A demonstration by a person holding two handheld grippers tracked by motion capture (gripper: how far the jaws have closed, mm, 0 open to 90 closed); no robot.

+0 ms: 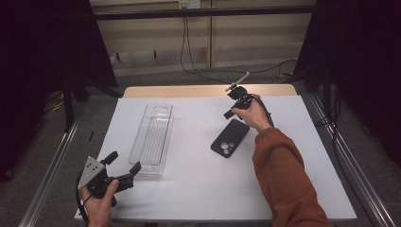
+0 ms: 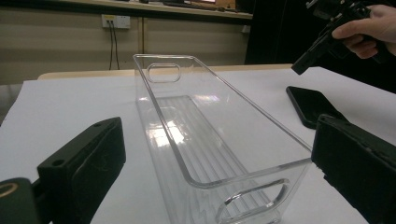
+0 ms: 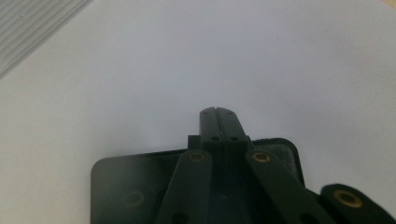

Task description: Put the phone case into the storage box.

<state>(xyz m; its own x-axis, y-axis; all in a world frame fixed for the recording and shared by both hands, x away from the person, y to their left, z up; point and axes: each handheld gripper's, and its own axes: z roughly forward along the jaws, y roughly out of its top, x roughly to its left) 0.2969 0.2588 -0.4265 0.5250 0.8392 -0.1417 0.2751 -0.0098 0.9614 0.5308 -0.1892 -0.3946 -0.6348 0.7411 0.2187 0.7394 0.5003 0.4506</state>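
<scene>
Two tools are up over the white table (image 1: 198,189). Left tool (image 1: 124,166) sits low at the near left corner, gripped in the person's left hand (image 1: 100,208), grey plate on top, jaws spread wide and holding nothing. Look down its own view and those jaws stand far apart with the near end of the clear bin (image 2: 205,140) right between them, not touching either one.

That bin (image 1: 153,137) is a long, see-through tray with ribbed floor and a cut-out handle at each end. It lies lengthwise on the left half of the table, running away from the person, and it is empty.

Over to the right: the right hand (image 1: 255,116) holds the right tool (image 1: 230,113) raised above the far middle of the table, the arm in a rust-orange sleeve (image 1: 283,179). In its own view the right tool (image 3: 215,110) has its jaws pressed tight together, nothing between them, pointing down at bare white table.

Black phone (image 1: 230,138) lies face down just near of that tool, camera lenses toward the person, well apart from the bin. The right tool's view catches its dark body (image 3: 116,186) under the jaws; whether tool and phone touch, I cannot tell.
</scene>
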